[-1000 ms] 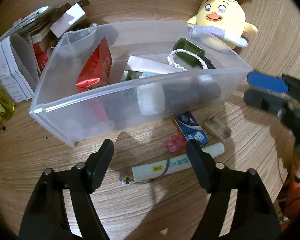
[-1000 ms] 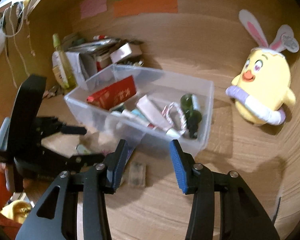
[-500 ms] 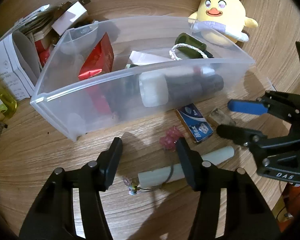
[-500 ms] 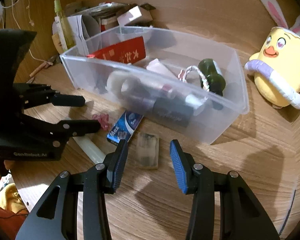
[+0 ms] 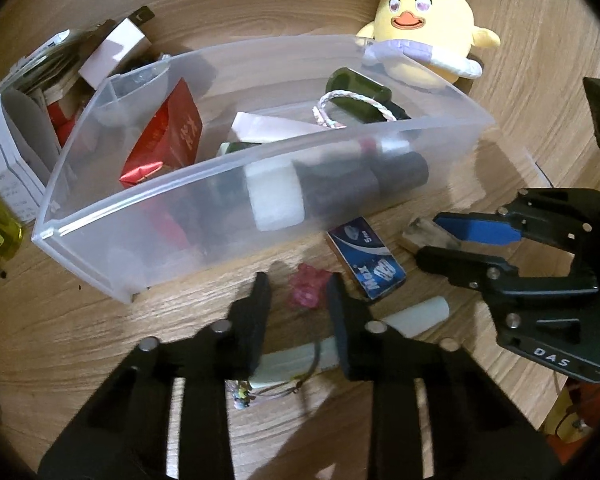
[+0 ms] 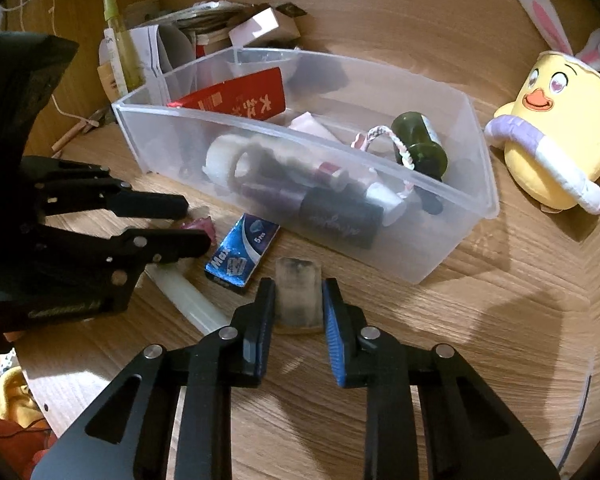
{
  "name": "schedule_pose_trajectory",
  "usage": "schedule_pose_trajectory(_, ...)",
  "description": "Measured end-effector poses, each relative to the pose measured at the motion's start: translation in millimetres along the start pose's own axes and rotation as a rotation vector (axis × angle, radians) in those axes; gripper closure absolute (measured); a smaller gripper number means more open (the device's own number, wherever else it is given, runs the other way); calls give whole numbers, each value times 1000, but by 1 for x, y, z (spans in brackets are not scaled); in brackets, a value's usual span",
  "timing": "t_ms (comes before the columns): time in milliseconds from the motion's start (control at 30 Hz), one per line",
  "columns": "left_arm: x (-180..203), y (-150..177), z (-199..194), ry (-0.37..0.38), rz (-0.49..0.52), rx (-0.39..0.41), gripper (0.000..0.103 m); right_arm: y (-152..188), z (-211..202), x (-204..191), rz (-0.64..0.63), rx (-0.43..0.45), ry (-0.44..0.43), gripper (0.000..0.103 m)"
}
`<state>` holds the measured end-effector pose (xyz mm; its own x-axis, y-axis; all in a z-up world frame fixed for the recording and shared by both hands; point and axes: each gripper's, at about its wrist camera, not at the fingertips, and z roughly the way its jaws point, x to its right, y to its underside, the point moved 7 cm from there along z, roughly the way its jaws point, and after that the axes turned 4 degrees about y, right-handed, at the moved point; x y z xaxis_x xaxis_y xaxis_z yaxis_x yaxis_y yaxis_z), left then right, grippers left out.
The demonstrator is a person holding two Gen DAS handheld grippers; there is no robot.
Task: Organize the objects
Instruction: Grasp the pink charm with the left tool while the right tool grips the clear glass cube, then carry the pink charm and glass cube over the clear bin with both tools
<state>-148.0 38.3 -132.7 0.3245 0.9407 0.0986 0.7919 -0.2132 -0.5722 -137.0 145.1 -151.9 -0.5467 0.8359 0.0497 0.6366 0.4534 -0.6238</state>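
Note:
My right gripper point(image 6: 299, 300) is closing on a small cloudy translucent block point(image 6: 299, 294) that lies on the wooden table; both pads press its sides. The left wrist view shows that gripper point(image 5: 428, 238) with the block point(image 5: 416, 234) at its tips. My left gripper point(image 5: 298, 280) is closing around a pink charm point(image 5: 306, 292); one finger touches it and a gap shows on the other side. A white tube point(image 5: 416, 314) with a cord lies under the left fingers. A blue gum pack point(image 5: 366, 260) lies between the two grippers. The clear plastic bin point(image 5: 260, 152) behind holds several items.
A yellow plush chick point(image 6: 556, 132) sits right of the bin point(image 6: 300, 128). Boxes, papers and a yellow-green bottle point(image 6: 120, 52) crowd the far left corner. Bare wood lies in front of my right gripper and to its right.
Both grippers came down toward the table and their jaws narrowed. The right one closed onto the translucent block; the left one moved forward over the tube to the pink charm.

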Motion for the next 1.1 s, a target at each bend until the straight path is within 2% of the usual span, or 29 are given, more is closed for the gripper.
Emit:
schedule_pose_trajectory(167, -1, 1, 0, -14, 22, 10, 83, 0, -5, 3, 22, 12, -7, 81)
schedule_pose_trajectory(333, -3, 4, -10, -6, -1, 28, 83, -1, -11, 8, 41, 28, -7, 81)
schedule_pose_trajectory(567, -4, -1, -39, -21, -18, 109, 83, -8, -26, 14, 72, 74, -17, 81)
schedule_pose_trajectory(1100, 0, -34, -96, 7, -35, 273, 83, -41, -69, 20, 119, 228, -25, 81)
